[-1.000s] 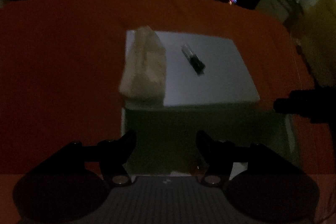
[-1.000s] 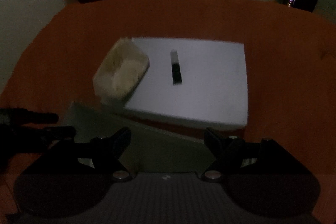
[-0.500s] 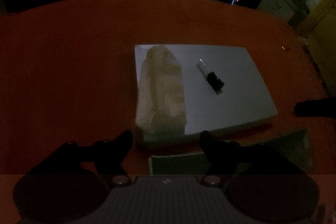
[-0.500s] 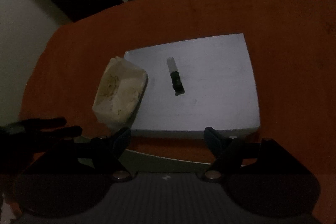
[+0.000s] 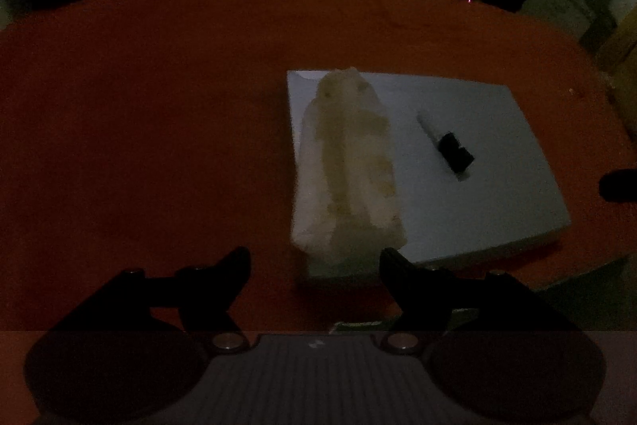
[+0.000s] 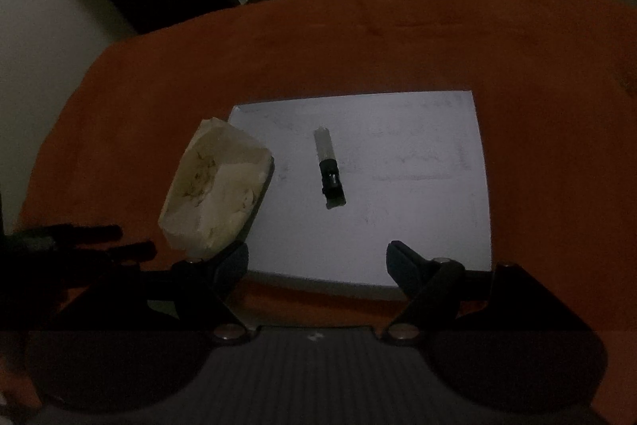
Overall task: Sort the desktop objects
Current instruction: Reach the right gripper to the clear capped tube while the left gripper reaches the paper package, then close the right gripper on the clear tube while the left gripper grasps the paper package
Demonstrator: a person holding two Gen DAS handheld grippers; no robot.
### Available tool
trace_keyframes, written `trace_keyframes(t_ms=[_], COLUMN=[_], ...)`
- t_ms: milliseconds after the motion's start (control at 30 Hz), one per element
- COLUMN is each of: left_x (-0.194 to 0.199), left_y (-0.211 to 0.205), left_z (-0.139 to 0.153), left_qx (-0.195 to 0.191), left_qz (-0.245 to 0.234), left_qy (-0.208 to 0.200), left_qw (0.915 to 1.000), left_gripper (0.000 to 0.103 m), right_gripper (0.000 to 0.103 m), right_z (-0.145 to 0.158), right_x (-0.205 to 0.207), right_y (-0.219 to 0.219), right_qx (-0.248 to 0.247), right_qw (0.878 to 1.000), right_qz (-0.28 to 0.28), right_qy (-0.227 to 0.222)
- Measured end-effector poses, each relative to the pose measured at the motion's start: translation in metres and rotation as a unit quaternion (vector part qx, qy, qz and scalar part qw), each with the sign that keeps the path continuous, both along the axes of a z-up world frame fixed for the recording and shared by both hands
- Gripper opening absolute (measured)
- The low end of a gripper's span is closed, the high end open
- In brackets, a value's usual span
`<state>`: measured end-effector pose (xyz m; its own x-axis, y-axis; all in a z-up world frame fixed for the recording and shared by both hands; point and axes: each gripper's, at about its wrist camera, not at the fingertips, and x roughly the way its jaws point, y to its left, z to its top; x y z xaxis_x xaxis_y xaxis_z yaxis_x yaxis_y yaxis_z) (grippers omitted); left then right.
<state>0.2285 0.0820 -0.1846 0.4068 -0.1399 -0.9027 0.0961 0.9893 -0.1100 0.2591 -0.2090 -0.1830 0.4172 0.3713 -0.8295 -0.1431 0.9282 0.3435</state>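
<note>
My left gripper (image 5: 314, 261) and right gripper (image 6: 318, 257) both spread wide, holding nothing. Ahead, white box (image 6: 398, 178) on orange surface (image 5: 139, 126); crumpled plastic bag (image 5: 346, 162) on its left edge, small black marker (image 6: 329, 168) lying mid-box, apart from bag.

Wide bare orange cloth (image 6: 398, 42) lies open left and beyond the white board (image 6: 418, 186); on the board, a tissue pack (image 6: 217, 186) crowds its left edge; a small marker (image 6: 329, 168) lies mid-board, right half unobstructed.
</note>
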Motion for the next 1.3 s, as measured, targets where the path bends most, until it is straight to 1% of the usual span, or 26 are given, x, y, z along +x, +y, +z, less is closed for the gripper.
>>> trace_keyframes(t_ms=[233, 300, 400, 467, 600, 700, 867, 1033, 1233, 1300], left_x=[0.013, 0.015, 0.017, 0.018, 0.021, 0.023, 0.031, 0.038, 0.041, 0.041], left_y=[-0.006, -0.006, -0.008, -0.011, -0.016, -0.019, -0.022, -0.022, -0.026, -0.027], left_z=[-0.011, -0.013, -0.015, -0.018, -0.025, -0.031, -0.038, -0.042, -0.044, -0.043], left_qx=[0.007, 0.006, 0.004, 0.003, 0.015, 0.015, 0.013, -0.004, 0.000, -0.001], left_qz=[-0.005, 0.002, -0.004, -0.009, -0.014, -0.018, -0.026, -0.024, -0.033, -0.033], left_qy=[0.008, 0.009, 0.010, 0.013, 0.020, 0.025, 0.032, 0.037, 0.033, 0.031], left_qw=[0.9999, 0.9999, 0.9999, 0.9999, 0.9996, 0.9994, 0.9991, 0.9990, 0.9989, 0.9990], left_gripper=[0.069, 0.069, 0.069, 0.069, 0.070, 0.071, 0.071, 0.073, 0.074, 0.077], right_gripper=[0.080, 0.080, 0.080, 0.080, 0.080, 0.080, 0.080, 0.080, 0.080, 0.080], right_z=[-0.004, -0.005, -0.008, -0.009, -0.014, -0.021, -0.033, -0.045, -0.067, -0.072], right_x=[0.016, 0.020, 0.026, 0.030, 0.038, 0.048, 0.063, 0.076, 0.094, 0.097], right_y=[0.000, -0.001, -0.001, -0.001, 0.002, 0.008, 0.015, 0.023, 0.035, 0.038], right_qx=[-0.015, -0.019, -0.027, -0.030, -0.038, -0.054, -0.061, -0.057, -0.063, -0.065], right_qw=[1.000, 1.000, 1.000, 0.999, 0.999, 0.998, 0.998, 0.998, 0.998, 0.998], right_qz=[0.006, 0.006, 0.005, 0.003, -0.001, 0.003, 0.008, 0.017, 0.026, 0.027], right_qy=[-0.007, -0.008, -0.011, -0.015, -0.031, -0.037, -0.030, -0.022, -0.005, -0.003])
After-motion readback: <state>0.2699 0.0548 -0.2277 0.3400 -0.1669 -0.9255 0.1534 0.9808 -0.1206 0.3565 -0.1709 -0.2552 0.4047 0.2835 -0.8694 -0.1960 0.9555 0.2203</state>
